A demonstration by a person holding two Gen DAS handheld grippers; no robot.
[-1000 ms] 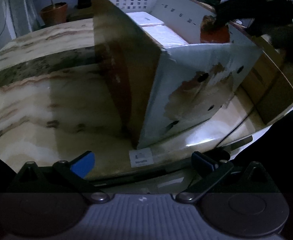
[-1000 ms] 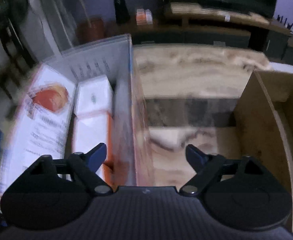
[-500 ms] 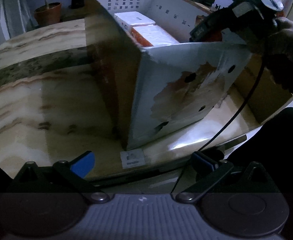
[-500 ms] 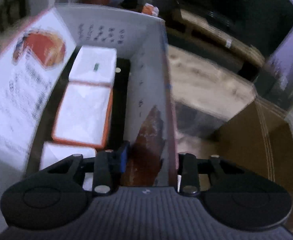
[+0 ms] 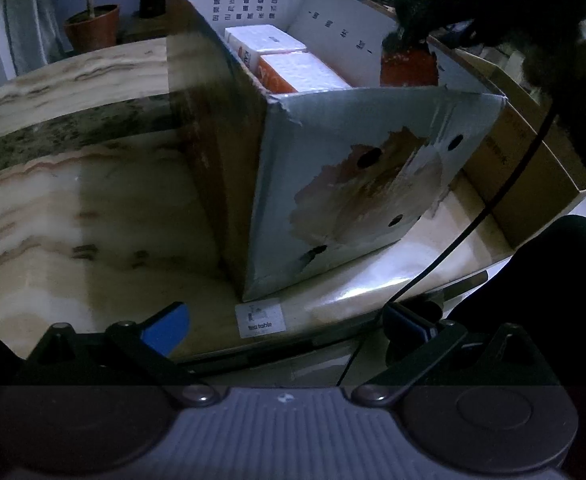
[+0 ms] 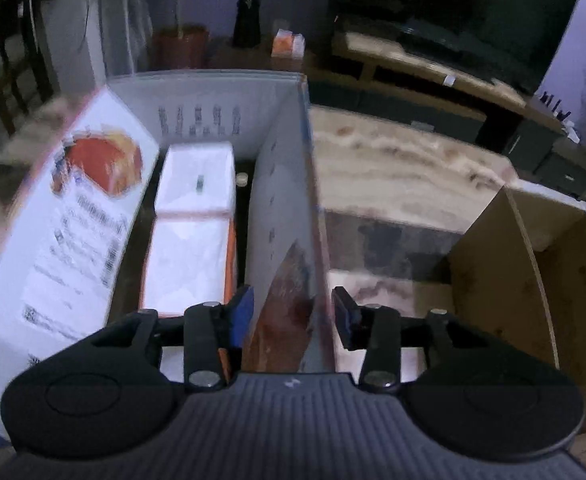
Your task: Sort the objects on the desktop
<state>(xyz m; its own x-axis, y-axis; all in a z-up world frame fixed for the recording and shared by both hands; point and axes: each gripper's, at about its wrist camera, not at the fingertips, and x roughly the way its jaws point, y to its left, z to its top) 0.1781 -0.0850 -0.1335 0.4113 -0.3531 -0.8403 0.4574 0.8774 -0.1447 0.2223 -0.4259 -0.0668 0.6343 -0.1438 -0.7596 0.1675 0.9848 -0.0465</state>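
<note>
A: Where's the right gripper (image 6: 291,314) now?

B: Straddling the right wall of the white box (image 6: 289,208). The wall stands between its fingers (image 6: 241,312). The blue pad sits close against the inner face; the other pad stands just off the outer side. The jaws are opening, so it's not clamped on the wall.

A: And inside the box?

B: Just past the left finger, an orange-edged pack (image 6: 191,260), then a white pack (image 6: 195,178) behind it, end to end along the bottom. The left flap (image 6: 65,216), printed with a red fruit, leans outward.

A: To the right?

B: The brown carton (image 6: 533,280), open, near the white box on the marble table (image 6: 405,152).

A: The left gripper (image 5: 289,326)?

B: Hovering at the table's near edge, jaws wide apart, nothing between them. A small label (image 5: 260,317) sits on the table between the fingertips, and the box corner rises just beyond it.

A: What's changed?

B: A second ago the right gripper was spread wide above the box. Half a second ago it had pinched down on the wall, and now it's loosening. The view's shifted too: more of the table and carton show on the right. From the left side the box sits about where it did, and the dark gloved hand (image 5: 553,60) is over the far wall, by the red patch. The left gripper hasn't budged.
</note>
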